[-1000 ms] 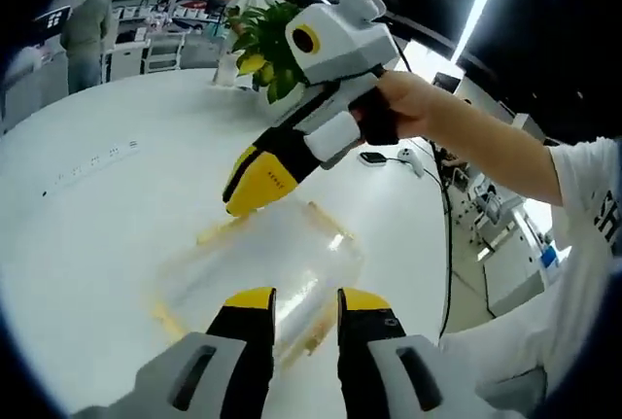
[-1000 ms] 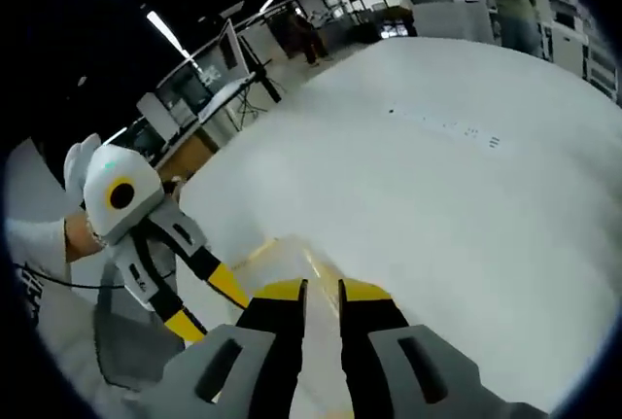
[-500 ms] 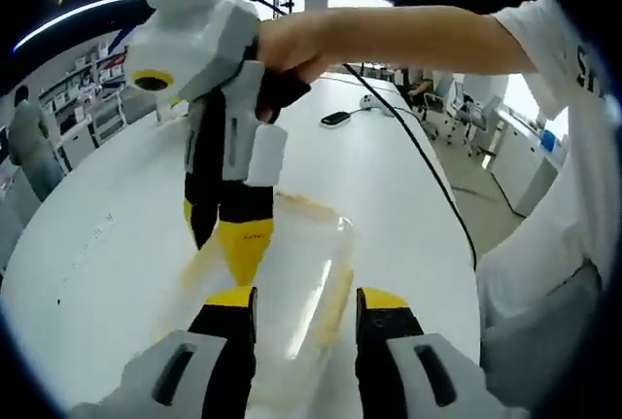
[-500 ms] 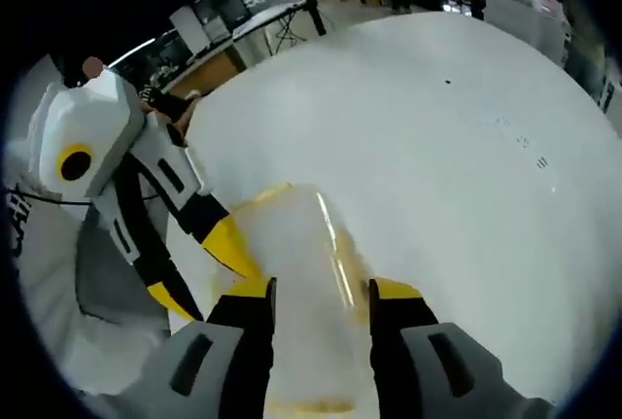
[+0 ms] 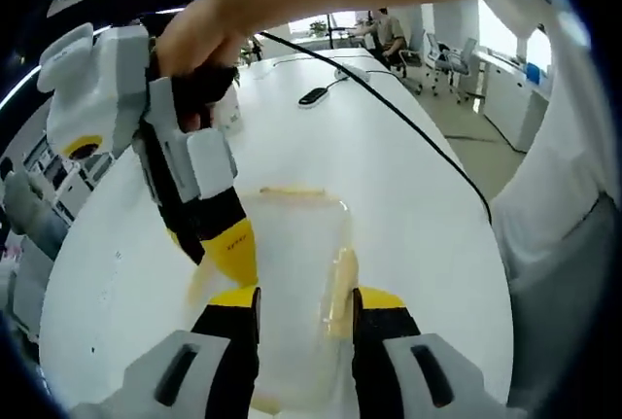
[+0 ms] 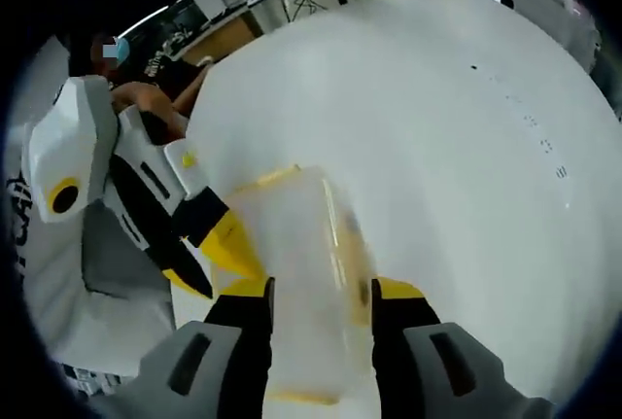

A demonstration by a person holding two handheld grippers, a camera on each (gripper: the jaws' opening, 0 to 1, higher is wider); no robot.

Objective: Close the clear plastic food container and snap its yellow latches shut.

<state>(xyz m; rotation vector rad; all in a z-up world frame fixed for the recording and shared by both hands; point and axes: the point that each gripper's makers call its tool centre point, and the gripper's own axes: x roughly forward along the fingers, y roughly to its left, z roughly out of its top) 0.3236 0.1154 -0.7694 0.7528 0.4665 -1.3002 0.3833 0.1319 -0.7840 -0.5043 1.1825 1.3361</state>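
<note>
Both tongs, left and right, stand apart, straddling the clear container on the white bench. Risk: uneven pressing on the yellow latch could skid the light container.

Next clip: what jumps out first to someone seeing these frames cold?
The clear container with yellow latches, lying on the white table between the left gripper's open jaws. Then the right gripper, reaching down at the container's left side. In the right gripper view, the container sits between that gripper's open jaws.

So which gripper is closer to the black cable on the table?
Right. The right gripper is at the box's far side towards the cable; the left gripper is at its near end.
</note>
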